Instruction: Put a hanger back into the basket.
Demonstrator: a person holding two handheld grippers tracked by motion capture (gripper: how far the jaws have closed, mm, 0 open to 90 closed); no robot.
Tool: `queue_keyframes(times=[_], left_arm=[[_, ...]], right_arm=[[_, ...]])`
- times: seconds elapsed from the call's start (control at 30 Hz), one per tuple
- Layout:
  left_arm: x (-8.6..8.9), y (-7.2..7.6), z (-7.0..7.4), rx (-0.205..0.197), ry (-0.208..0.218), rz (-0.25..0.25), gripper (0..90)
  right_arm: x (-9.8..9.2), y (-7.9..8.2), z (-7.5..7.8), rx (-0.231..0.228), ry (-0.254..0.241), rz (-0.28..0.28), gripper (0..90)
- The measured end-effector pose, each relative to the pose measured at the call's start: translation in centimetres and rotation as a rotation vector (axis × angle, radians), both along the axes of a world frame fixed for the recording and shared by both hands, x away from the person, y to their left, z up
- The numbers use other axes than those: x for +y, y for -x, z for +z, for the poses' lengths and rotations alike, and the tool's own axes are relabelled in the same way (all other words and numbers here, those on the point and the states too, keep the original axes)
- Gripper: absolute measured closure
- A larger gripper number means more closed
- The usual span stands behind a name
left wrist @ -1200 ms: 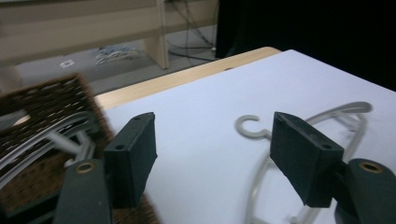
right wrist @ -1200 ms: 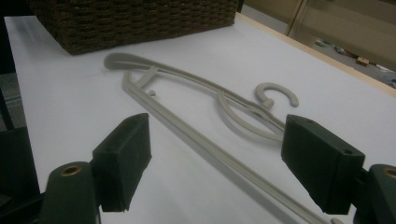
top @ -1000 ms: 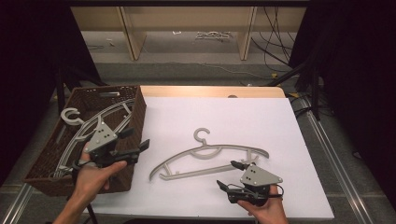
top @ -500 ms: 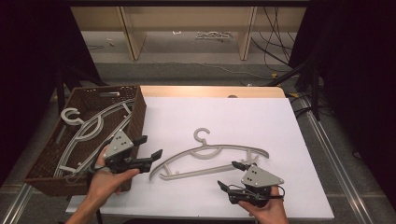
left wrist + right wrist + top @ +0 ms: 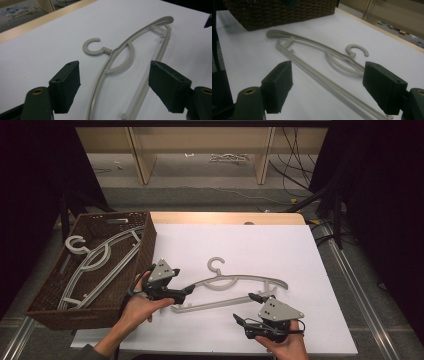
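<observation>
Lying flat, hanger (image 5: 231, 286) long axis left-right, hook pointing away, left gripper (image 5: 190, 290) and right gripper (image 5: 240, 321) both wide

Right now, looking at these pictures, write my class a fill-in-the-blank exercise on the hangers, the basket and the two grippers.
1. The grey hanger on the white table lies outside the brown ____.
2. The jaws of the left gripper stand ____, with nothing pressed between them.
3. The hanger in the wicker basket has its hook poking over the basket's ____ rim.
4. The right gripper holds ____.

Missing words: basket; open; left; nothing
</observation>
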State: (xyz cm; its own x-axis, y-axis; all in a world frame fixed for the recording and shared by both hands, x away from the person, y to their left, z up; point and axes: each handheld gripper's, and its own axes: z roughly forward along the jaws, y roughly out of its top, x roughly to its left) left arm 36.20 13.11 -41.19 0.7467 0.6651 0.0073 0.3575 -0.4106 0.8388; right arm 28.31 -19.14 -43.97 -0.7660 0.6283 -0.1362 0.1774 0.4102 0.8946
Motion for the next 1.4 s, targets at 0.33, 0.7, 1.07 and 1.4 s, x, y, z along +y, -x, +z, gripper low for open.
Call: queue_keyframes(times=[0.33, 0.7, 1.07, 1.4], left_arm=[[-3.4, -2.7, -2.7, 0.082, -0.145, -0.038, 25.2], [-5.8, -5.6, -4.4, 0.136, -0.194, -0.03, 31.8], [-8.3, -7.8, -5.6, 0.176, -0.281, -0.055, 43.8], [-9.0, -8.9, -6.3, 0.202, -0.313, -0.028, 56.1]], right_arm=[[0.0, 0.0, 0.0, -0.002, 0.003, 0.004, 25.2], [0.2, -0.1, 0.0, -0.008, 0.0, 0.009, 25.3], [0.3, 0.0, 0.0, -0.007, 0.009, 0.02, 25.3], [0.4, 0.1, 0.0, -0.009, 0.018, 0.028, 25.5]])
